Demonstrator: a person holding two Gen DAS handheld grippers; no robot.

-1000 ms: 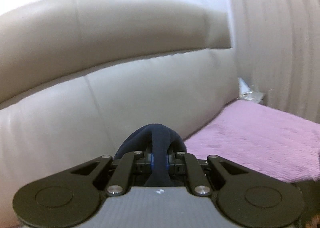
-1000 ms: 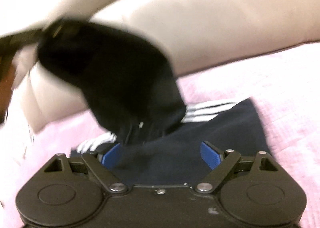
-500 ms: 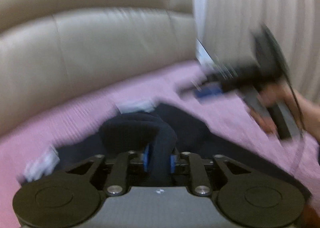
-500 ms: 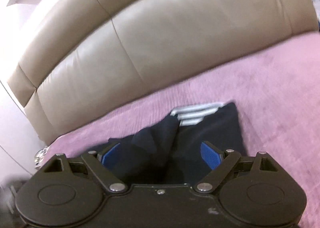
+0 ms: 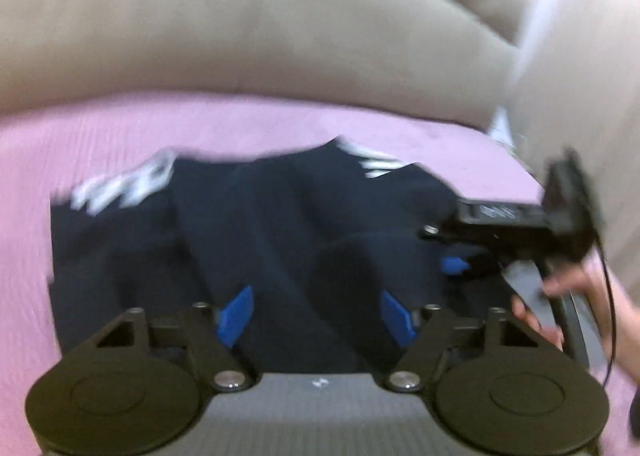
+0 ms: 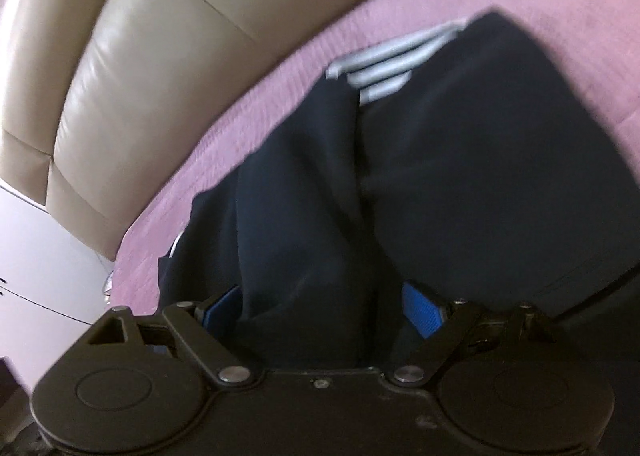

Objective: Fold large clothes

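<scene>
Garment (image 5: 280, 232): dark navy, white stripes (image 5: 120, 188) along its far edge, lay bunched on the pink blanket (image 5: 240, 124) covering the sofa seat, just in front of the beige leather backrest (image 5: 240, 24). Not flat; several raised folds ran front to back through the middle.

Left claw (image 5: 316, 314): jaws had just been opening and stood spread, blue pads (image 5: 236, 314) apart. A ridge of the navy cloth sat between them, pads not pressing on it. Claw was low over the near edge of the garment, tilted downward.

Right claw (image 6: 324, 308): also spread, blue pads (image 6: 422, 314) clear on both sides. A thick fold of the same cloth rose up between the jaws; left pad was partly hidden behind the fold, so contact on that side unclear, but no pinch visible. In the right wrist view, 3 white stripes (image 6: 384, 72) showed at the garment's far end, near the backrest seam (image 6: 208, 4).

In the left wrist view the right claw (image 5: 456, 264) appeared from the side at the garment's right edge, held by a hand (image 5: 560, 296) with a black cable (image 5: 608, 296) trailing past it. That part of the frame was motion-blurred, edges of the garment too.

White wall or cabinet surface (image 6: 36, 256) was visible at the left end of the sofa in the right wrist view. Small pale object (image 5: 500, 128) in the gap between blanket and sofa arm, too blurred to identify.
</scene>
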